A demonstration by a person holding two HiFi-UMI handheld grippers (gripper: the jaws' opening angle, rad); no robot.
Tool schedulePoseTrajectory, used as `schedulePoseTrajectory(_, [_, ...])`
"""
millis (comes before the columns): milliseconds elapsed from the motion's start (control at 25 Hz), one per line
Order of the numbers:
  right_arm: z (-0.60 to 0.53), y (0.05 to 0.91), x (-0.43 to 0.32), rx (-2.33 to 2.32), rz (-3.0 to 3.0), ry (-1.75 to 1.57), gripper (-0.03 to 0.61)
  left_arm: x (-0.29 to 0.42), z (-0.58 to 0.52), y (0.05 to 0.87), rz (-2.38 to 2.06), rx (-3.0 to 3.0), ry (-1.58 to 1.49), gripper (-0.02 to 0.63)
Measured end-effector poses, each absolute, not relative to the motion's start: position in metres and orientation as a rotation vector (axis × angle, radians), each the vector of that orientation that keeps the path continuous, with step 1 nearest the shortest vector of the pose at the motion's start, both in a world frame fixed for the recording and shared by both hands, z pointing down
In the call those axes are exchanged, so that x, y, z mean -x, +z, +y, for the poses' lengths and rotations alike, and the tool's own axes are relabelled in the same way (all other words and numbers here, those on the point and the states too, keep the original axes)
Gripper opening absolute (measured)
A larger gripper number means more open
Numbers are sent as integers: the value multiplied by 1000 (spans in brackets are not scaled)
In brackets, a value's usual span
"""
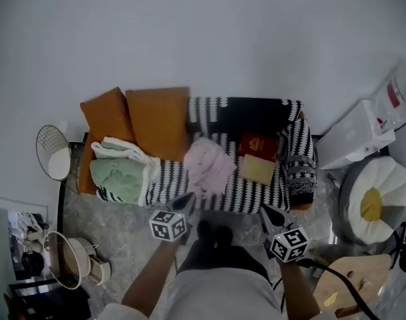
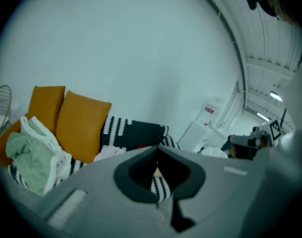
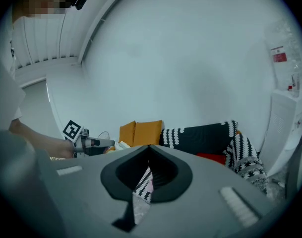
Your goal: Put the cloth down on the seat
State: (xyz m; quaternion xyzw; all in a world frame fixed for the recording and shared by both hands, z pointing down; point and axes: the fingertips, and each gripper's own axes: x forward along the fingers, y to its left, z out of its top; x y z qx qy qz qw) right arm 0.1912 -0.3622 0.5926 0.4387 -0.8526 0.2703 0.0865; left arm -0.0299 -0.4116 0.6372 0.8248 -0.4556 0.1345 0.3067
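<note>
The pink cloth (image 1: 208, 165) lies on the seat (image 1: 168, 176), so the placing looks done. The left tongs (image 1: 187, 200) and right tongs (image 1: 264, 210) are closed and empty; next, just stay clear.

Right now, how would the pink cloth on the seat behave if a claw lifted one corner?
The pink cloth lies rumpled in soft folds, so it would probably droop limply. It looks thin, so likely light. On the striped seat it would probably bunch rather than slide if pushed.

No print is legible; the red label (image 1: 394, 97) is too small.
</note>
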Motion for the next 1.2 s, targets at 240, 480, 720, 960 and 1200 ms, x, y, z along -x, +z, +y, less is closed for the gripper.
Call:
schedulePoseTrajectory(240, [-342,579,-186,-1384,-2533,783,-5,52,-374,630,-1206,-2157,332,3])
schedulePoseTrajectory(480, [-320,571,-160,-1370,-2539,752,-5,75,-345,612,-1160,-2175,268,2])
schedulePoseTrajectory(720, [-288,560,-118,-1395,-2523,711,-5,111,-310,590,-1123,-2219,176,2])
schedulePoseTrajectory(960, [-241,544,-78,-1457,-2502,669,-5,160,-272,568,-1113,-2263,122,2])
schedulePoseTrajectory(1200, [-196,516,-51,-1526,-2500,560,-5,206,-233,537,-1121,-2327,87,2])
